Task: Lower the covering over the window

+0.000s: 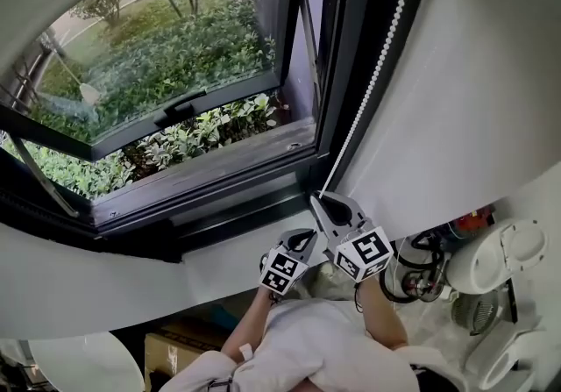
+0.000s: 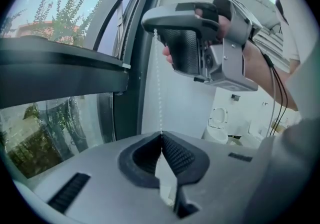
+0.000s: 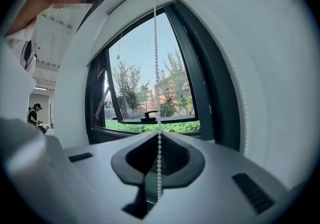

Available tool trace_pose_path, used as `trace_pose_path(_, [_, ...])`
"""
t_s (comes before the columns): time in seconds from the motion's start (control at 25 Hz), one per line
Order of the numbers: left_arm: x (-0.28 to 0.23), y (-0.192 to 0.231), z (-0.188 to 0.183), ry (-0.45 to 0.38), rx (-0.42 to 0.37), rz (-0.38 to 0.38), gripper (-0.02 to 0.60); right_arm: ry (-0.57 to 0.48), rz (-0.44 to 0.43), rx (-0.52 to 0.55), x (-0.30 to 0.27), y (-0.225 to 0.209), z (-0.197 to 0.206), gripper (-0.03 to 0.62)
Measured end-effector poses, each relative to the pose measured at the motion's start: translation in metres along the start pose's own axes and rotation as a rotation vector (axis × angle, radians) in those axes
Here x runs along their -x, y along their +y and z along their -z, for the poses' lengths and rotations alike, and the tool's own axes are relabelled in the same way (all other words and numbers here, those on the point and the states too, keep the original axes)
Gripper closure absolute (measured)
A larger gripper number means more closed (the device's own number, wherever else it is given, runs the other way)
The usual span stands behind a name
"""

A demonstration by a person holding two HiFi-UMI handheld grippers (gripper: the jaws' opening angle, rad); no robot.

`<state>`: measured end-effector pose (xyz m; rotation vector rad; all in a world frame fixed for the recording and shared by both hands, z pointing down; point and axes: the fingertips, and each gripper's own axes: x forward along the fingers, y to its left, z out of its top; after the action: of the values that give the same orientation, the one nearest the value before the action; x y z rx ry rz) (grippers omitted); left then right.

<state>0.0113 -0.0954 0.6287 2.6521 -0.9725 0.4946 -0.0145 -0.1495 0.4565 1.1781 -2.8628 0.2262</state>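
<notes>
Jaws of left gripper (image 2: 161, 135) and right gripper (image 3: 159, 134) are clenched on bead chain (image 1: 372, 83) beside window (image 1: 175, 110); it is best pulled straight down, hand over hand.

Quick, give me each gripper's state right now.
Left gripper: shut on the bead chain.
Right gripper: shut on the same bead chain, higher up.
</notes>
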Motion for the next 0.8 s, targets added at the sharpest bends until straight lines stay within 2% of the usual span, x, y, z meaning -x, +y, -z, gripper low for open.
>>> trace_pose_path(0.16, [0.0,-0.003,0.01,-0.01,0.036,0.01,0.565,0.006,0.001,-0.027,0.002,-0.003,0.01,0.585])
trace_pose_path(0.36, [0.002,-0.001,0.008,-0.027,0.054,-0.018,0.563,0.0,-0.005,-0.034,0.004,-0.004,0.01,0.585])
trace_pose_path(0.56, [0.018,0.0,-0.025,-0.102,0.046,-0.027,0.536,0.002,-0.008,-0.034,0.008,-0.003,0.011,0.585])
trace_pose_path(0.64, [0.028,0.0,-0.043,-0.139,0.038,-0.023,0.506,0.002,-0.009,-0.036,0.009,-0.004,0.012,0.585])
trace_pose_path(0.8, [0.053,-0.002,-0.089,-0.231,0.01,-0.027,0.5,-0.001,-0.01,-0.041,0.013,-0.006,0.012,0.585])
